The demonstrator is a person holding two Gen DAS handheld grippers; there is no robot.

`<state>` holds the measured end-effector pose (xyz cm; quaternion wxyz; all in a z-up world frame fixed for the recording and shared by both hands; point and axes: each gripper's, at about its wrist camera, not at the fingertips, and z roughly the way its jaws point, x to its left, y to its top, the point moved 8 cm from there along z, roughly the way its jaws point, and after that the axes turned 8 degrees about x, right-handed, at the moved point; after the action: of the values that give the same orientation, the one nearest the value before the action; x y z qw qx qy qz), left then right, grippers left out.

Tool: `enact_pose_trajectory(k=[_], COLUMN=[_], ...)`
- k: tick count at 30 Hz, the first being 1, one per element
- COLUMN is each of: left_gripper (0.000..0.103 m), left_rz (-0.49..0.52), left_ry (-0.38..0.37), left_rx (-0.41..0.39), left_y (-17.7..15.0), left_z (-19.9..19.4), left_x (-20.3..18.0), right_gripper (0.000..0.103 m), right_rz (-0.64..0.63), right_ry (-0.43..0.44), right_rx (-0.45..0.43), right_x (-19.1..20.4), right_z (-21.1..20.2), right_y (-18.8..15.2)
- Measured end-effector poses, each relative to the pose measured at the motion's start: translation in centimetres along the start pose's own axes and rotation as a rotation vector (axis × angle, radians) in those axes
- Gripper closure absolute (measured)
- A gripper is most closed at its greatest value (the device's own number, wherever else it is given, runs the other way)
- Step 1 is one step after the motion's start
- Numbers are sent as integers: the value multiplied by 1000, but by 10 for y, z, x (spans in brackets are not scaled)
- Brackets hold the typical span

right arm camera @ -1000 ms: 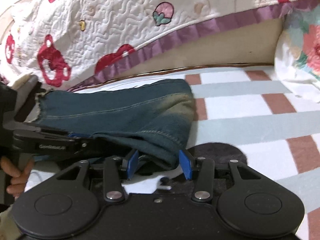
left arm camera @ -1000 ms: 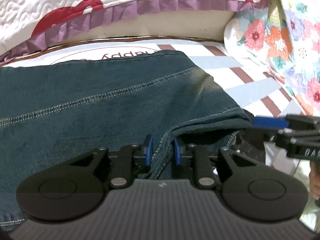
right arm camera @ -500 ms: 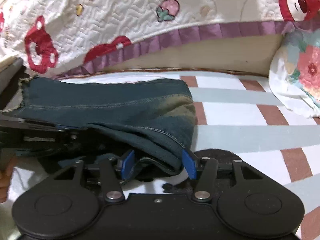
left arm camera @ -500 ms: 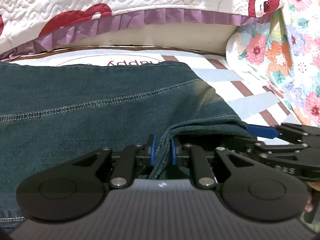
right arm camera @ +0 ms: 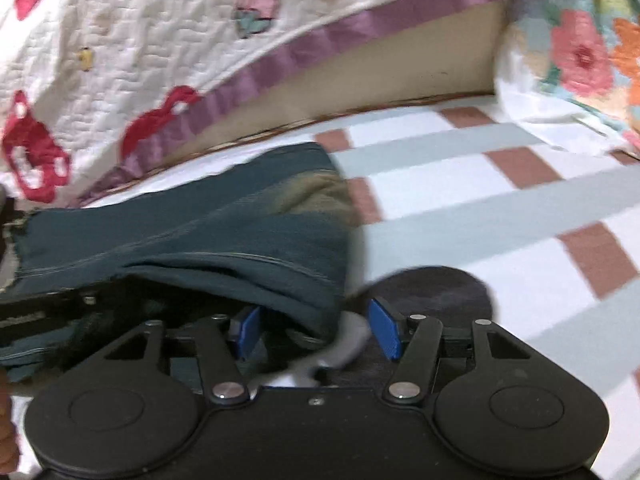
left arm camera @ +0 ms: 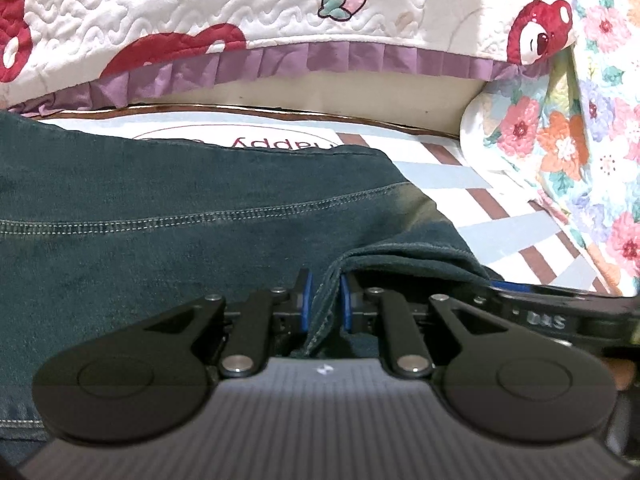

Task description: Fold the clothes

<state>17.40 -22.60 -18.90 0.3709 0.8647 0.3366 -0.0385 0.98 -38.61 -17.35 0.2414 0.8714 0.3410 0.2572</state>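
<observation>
Item: jeans (left arm camera: 192, 216), dark teal denim with pale contrast stitching, folded over on themselves. Location: lying flat on a bed sheet (right arm camera: 500, 208) checked in white, pale blue and brown, with their far edge near the bed's far edge, below a quilted cover (left arm camera: 240, 12) with red bears, strawberries and a purple frill.

Left tool (left arm camera: 325, 306): blue pads drawn narrow and clamped on a stitched edge of the denim, which rises between them from the near side of the garment.

Right tool (right arm camera: 316, 330): jaws opening, blue pads standing wide; the folded near corner of the jeans (right arm camera: 224, 240) droops between them, clear of the right-hand pad; contact with the left-hand pad cannot be told. This view is blurred.

Adjacent: floral pillow (left arm camera: 580, 132) at the right edge of the bed; a dark round patch (right arm camera: 436, 288) on the sheet just beyond the right tool. The right tool (left arm camera: 560, 316) also shows at the lower right of the left wrist view, just beside the fold.
</observation>
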Motion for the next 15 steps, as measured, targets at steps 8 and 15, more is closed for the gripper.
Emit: enact_pose_trajectory(k=[8, 15], left_gripper=[81, 69], left_rz=[135, 199], left_ry=[-18, -103], left_rx=[70, 28], left_y=[-19, -20], left_z=[-7, -47], left_x=[-26, -36], right_gripper=[87, 90], right_rz=[80, 59], right_ry=[9, 107], right_rx=[-79, -173], right_x=[-19, -6], right_z=[22, -17], right_y=[20, 52])
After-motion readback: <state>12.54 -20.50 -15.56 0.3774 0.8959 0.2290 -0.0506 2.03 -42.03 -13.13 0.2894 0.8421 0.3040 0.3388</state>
